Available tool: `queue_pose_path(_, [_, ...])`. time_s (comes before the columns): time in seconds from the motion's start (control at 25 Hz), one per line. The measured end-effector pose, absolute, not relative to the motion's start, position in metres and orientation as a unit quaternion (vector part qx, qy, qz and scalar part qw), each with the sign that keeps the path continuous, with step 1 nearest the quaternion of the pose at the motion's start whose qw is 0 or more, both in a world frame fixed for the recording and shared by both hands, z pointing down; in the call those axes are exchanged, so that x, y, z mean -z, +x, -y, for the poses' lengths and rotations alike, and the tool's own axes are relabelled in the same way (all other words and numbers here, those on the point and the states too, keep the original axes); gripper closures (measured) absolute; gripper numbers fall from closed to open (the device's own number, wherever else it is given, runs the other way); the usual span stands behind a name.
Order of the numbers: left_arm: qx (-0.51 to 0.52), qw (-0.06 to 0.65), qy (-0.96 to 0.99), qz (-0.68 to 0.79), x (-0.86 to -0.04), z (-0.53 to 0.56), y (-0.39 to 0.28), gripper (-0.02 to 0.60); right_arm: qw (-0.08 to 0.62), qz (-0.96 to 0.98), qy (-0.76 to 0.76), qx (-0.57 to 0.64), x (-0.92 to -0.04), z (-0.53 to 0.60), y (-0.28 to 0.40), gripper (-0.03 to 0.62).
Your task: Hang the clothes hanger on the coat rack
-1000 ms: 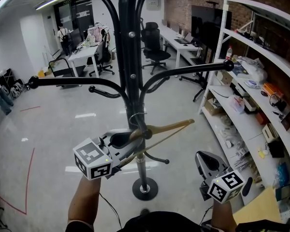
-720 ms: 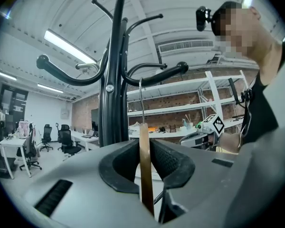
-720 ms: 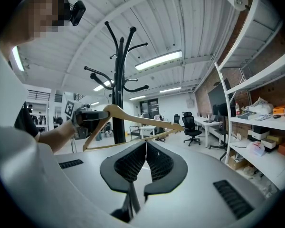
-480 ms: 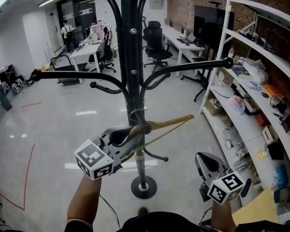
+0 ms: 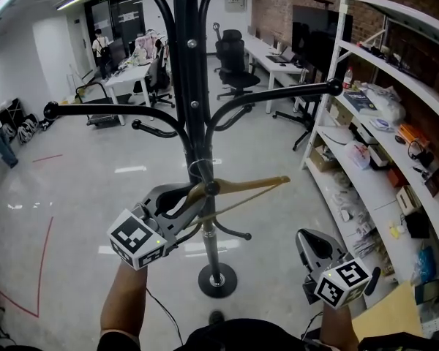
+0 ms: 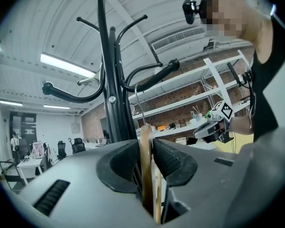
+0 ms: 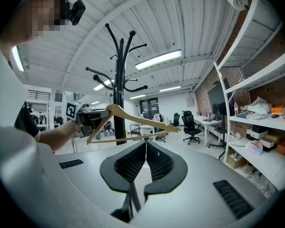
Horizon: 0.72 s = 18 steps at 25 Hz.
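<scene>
A wooden clothes hanger [image 5: 241, 189] sits beside the black coat rack's pole [image 5: 194, 86], its wire hook [image 5: 197, 170] looped at a low arm of the rack. My left gripper [image 5: 194, 199] is at the hanger's left shoulder. In the left gripper view the wood [image 6: 146, 156] stands upright between the jaws of the left gripper [image 6: 147, 144], which have just been opening and no longer clamp it. The right gripper [image 5: 311, 243] hangs low at the right, apart from the rack. Its jaws meet in the right gripper view [image 7: 146, 148], empty, with the hanger [image 7: 133, 122] ahead.
The rack's round base [image 5: 216, 280] stands on the glossy floor just ahead of me. White shelves [image 5: 380, 123] full of small items line the right side. Desks and office chairs [image 5: 230, 57] stand far back. A red tape line [image 5: 44, 254] marks the floor at the left.
My left gripper has rolled a little and its jaws have spread around the hanger's shoulder. The hanger lies slightly more level. The right gripper has stayed put.
</scene>
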State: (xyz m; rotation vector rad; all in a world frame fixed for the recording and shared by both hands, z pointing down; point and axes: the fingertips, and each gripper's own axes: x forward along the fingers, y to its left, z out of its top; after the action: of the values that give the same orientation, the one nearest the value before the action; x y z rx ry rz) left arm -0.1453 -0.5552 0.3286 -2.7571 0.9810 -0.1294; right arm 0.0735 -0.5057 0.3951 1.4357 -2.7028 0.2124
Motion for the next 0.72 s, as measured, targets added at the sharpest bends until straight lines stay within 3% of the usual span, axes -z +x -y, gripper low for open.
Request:
queue_pose_path(0.4, [0.081, 0.163, -0.913, -0.365, -0.318, 0.55, -0.153, 0.456, 0.029, 0.884, 0.461, -0.07, -0.396, 0.502, 0.076, 0.587])
queue_pose_path(0.72, [0.064, 0.158, -0.906, -0.387, -0.302, 0.541, -0.166, 0.454, 0.025, 0.89, 0.451, -0.068, -0.392, 0.495, 0.078, 0.586])
